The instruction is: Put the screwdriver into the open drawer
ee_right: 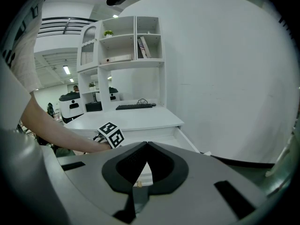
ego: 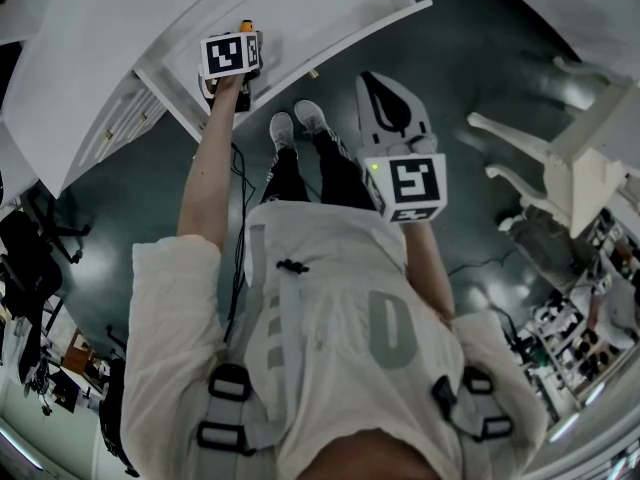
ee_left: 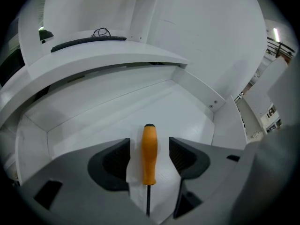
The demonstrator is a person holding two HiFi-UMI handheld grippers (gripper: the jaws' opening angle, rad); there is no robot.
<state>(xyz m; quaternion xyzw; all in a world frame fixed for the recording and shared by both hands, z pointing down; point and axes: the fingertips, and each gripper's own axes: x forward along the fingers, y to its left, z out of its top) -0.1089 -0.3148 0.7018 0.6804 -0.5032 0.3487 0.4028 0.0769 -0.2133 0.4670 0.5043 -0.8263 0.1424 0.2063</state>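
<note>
The screwdriver (ee_left: 149, 158), with an orange handle and a thin dark shaft, lies on the white floor of the open drawer (ee_left: 108, 116). My left gripper (ee_left: 149, 146) is down in the drawer, open. Its dark pads (ee_left: 115, 161) stand either side of the handle with a gap on each side. In the head view the left gripper (ego: 243, 36) reaches into the drawer (ego: 330, 8), and a bit of orange handle (ego: 245, 25) shows at its tip. My right gripper (ego: 378, 83) is held back above the floor, shut on nothing. Its jaws (ee_right: 146, 144) meet at the tips.
The drawer hangs under a white desk (ee_right: 131, 121) with a black keyboard (ee_left: 89, 41) on top and a shelf unit (ee_right: 122, 46) above. A white wall is to the right. A white chair (ego: 570, 158) lies on the dark floor at the right. The person's shoes (ego: 297, 123) stand near the drawer front.
</note>
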